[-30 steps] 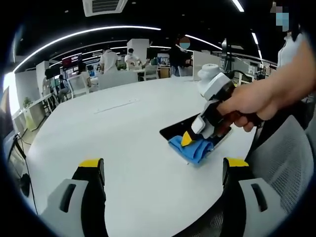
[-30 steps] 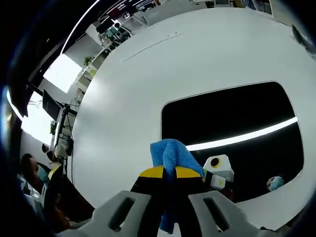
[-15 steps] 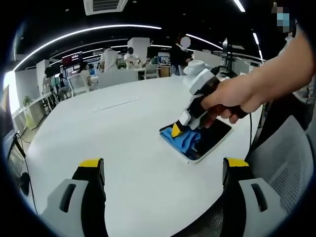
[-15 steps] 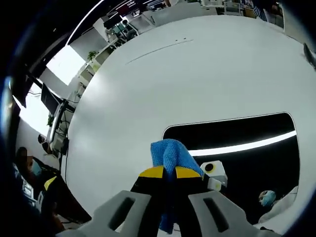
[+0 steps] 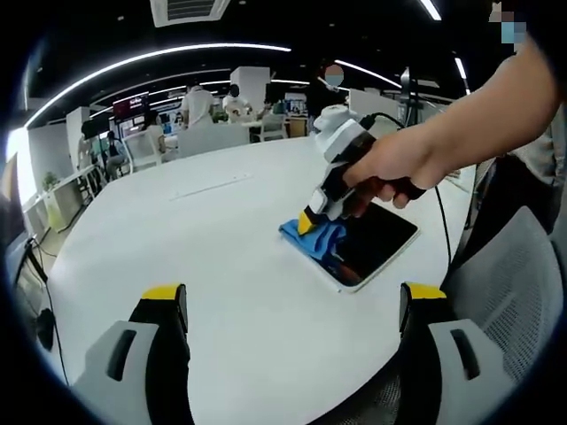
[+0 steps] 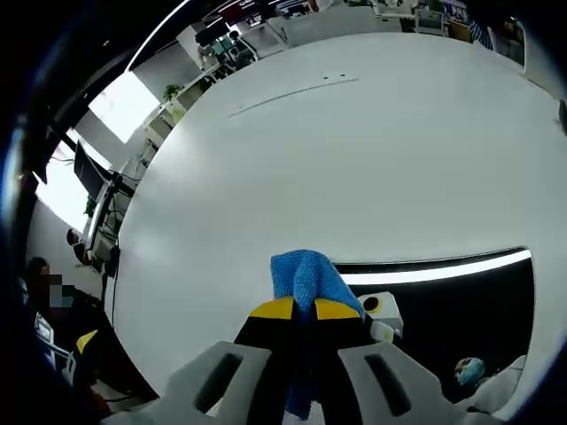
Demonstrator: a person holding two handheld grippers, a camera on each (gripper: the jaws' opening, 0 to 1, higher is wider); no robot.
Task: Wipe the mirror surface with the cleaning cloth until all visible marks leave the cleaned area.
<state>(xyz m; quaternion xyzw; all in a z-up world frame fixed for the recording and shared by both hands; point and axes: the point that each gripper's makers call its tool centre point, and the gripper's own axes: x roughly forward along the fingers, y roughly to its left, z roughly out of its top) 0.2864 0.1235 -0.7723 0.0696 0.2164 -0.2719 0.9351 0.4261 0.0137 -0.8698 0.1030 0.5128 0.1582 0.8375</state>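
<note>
Mirror (image 5: 372,244) flat on white table (image 5: 204,257), near its edge. Blue cloth (image 5: 315,241) pressed on mirror's far corner, clamped in right gripper (image 6: 303,309). Left gripper (image 5: 292,301) spread wide, holding nothing, hovering apart.

A broad white round-edged table (image 5: 221,239) spreads across an open-plan office, a thin dark seam line (image 6: 292,91) running over its far part. A grey mesh office chair (image 5: 514,283) stands at the table's near edge. Beyond the table, several people in white tops (image 5: 197,106) gather among white desks and chairs (image 5: 146,150). Long curved strip lights (image 5: 159,57) cross the dark ceiling beside a square ceiling air vent (image 5: 188,11). A bright window (image 6: 120,106) glows past a potted green plant (image 6: 171,91).
</note>
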